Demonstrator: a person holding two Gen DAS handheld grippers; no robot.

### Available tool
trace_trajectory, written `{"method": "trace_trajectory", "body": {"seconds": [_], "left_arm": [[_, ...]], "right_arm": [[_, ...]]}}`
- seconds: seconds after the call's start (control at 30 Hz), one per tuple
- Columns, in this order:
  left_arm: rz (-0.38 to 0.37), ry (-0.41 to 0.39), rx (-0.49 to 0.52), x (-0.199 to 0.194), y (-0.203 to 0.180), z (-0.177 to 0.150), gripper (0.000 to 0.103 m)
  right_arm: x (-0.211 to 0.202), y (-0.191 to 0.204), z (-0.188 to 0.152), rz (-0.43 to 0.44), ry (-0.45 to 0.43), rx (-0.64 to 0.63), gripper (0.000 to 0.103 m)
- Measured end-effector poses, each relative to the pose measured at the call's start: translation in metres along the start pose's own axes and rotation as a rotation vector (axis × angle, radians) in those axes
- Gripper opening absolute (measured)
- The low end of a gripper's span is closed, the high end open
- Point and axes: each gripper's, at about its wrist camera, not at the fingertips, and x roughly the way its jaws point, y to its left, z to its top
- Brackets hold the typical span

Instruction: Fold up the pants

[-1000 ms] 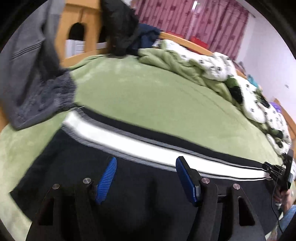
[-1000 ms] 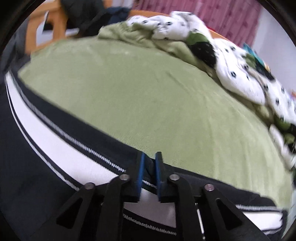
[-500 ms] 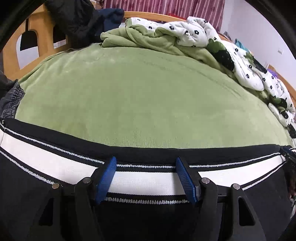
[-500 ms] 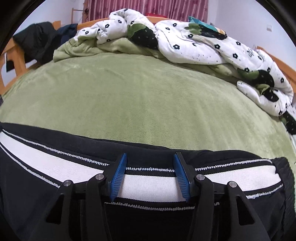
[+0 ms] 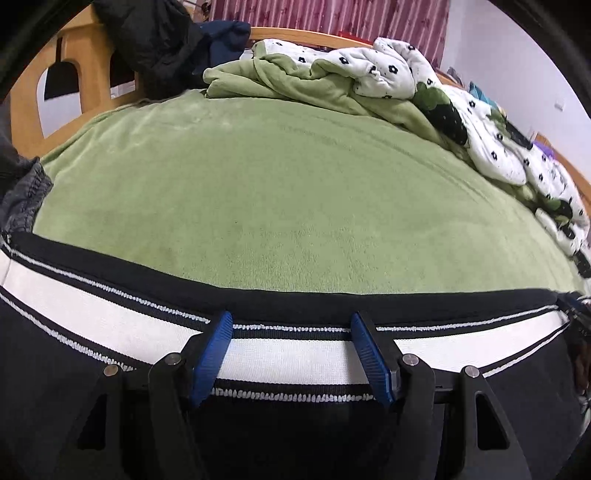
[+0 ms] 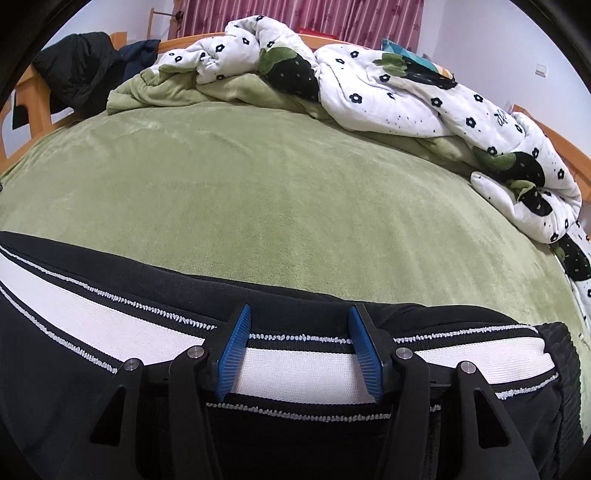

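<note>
A: Where are the pants (image 5: 110,325)?

B: Flat on the green blanket (image 5: 295,206), along its near edge; black cloth with a white stripe (image 6: 110,325) edged in dotted white stitching; the stripe runs across both views from left to right.

A: And the left gripper (image 5: 291,354)?

B: It stands over the stripe; its 2 blue pads (image 5: 212,354) are well apart and press on nothing; the stripe lies flat between them, not pinched.

A: The right gripper (image 6: 301,350)?

B: Its jaws have just been opening; the 2 pads (image 6: 365,350) are now parted at about a middling width, the stripe showing flat between them; no cloth is gripped. Near it, at the right of that view, the pants end in a ribbed black cuff (image 6: 565,369).

A: What else is on the bed?

B: A rumpled quilt (image 6: 388,85), white with small black flowers and green patches, heaped along the far side and trailing down the right; a green cover (image 5: 280,81) bunched beside it; a black jacket (image 5: 155,40) draped on the wooden frame (image 5: 26,114) at the far left corner; a grey garment (image 5: 22,195) at the left edge, just beyond the pants; red curtains (image 6: 295,14) behind.
</note>
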Motion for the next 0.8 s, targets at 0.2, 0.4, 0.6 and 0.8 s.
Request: {"method": "trace_trajectory", "body": {"seconds": [0.2, 0.4, 0.6, 0.8], "left_arm": [[-0.023, -0.007, -0.026, -0.0002, 0.0042, 0.0, 0.064], [0.004, 0.002, -0.001, 0.0023, -0.0012, 0.0001, 0.064], [-0.006, 0.003, -0.009, 0.0034, -0.0017, 0.0003, 0.064], [0.0, 0.006, 0.002, 0.0043, -0.0015, -0.0001, 0.066]], "right_arm": [[0.0023, -0.0013, 0.0008, 0.024, 0.013, 0.009, 0.058], [0.0023, 0.0027, 0.0008, 0.011, 0.013, -0.006, 0.059], [0.0015, 0.0031, 0.0001, 0.006, 0.01, -0.009, 0.058], [-0.0005, 0.0015, -0.0012, 0.011, -0.002, -0.003, 0.058]]}}
